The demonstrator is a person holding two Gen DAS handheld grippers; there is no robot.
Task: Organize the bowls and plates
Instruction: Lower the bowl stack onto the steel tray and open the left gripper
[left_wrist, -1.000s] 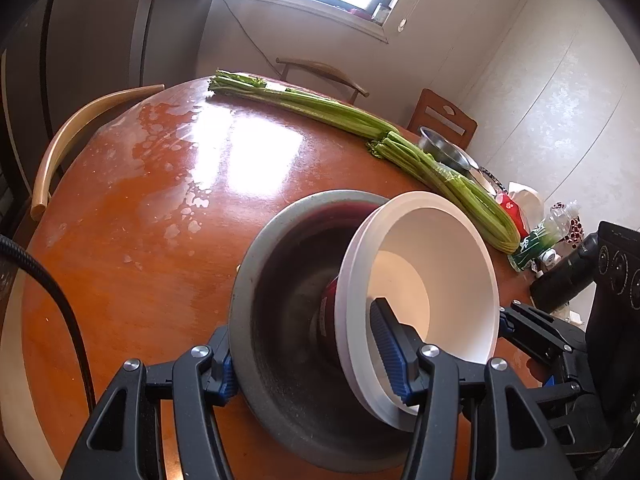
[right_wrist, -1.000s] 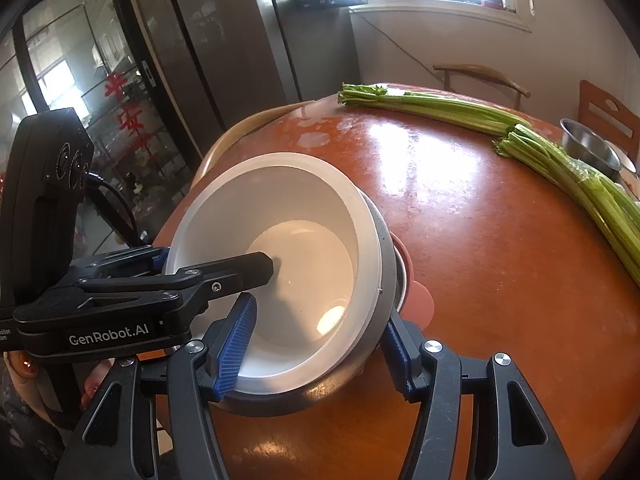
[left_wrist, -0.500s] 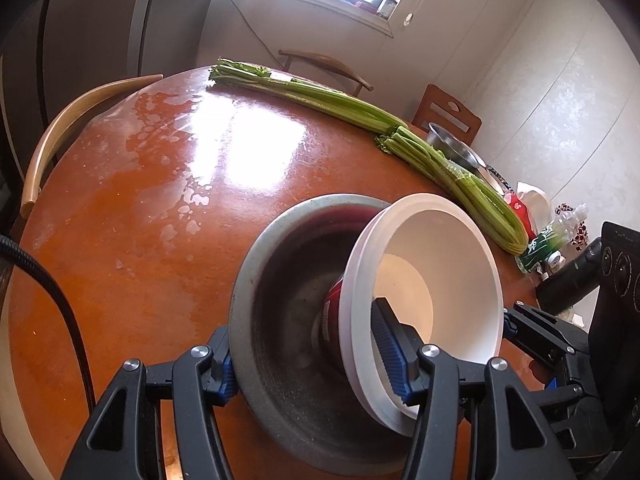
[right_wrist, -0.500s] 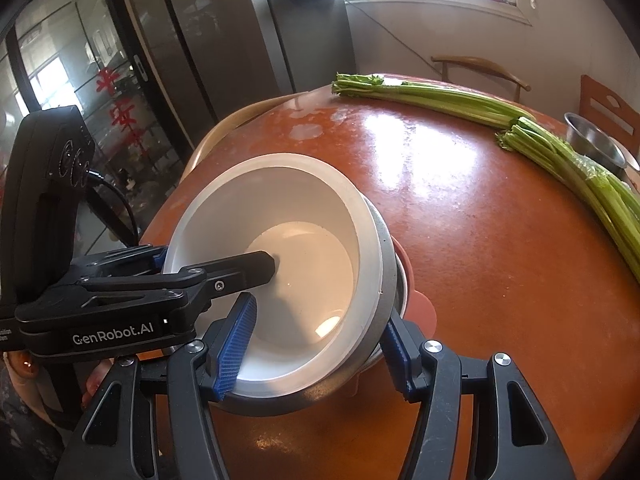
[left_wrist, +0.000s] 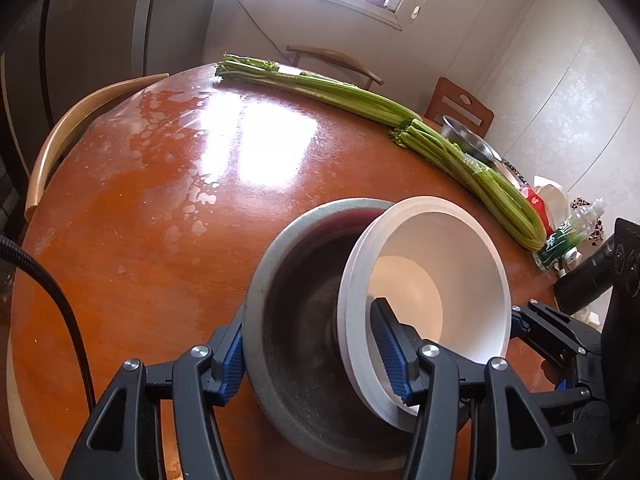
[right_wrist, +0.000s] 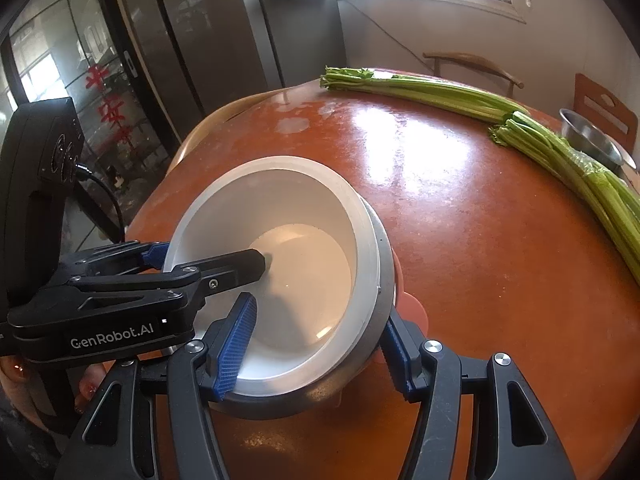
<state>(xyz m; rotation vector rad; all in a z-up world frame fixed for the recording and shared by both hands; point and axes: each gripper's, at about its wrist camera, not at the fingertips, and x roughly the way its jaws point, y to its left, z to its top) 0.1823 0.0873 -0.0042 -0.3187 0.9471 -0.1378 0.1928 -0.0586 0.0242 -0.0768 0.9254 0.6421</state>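
White bowl (left_wrist: 436, 280) is tilting inside grey bowl (left_wrist: 296, 320), both grippers (left_wrist: 316, 354) (right_wrist: 320, 344) clamping the nested rims from opposite sides.

Two celery bunches (left_wrist: 472, 172) lie end to end across the glossy orange tabletop (left_wrist: 160, 208); wooden chairs (left_wrist: 460, 106) surround it.

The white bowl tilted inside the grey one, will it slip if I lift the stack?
Probably. The white bowl looks smooth and glossy and leans against the grey bowl, so it may slide or rock. It seems rigid, possibly breakable. The left gripper clamps both rims, which should steady it.
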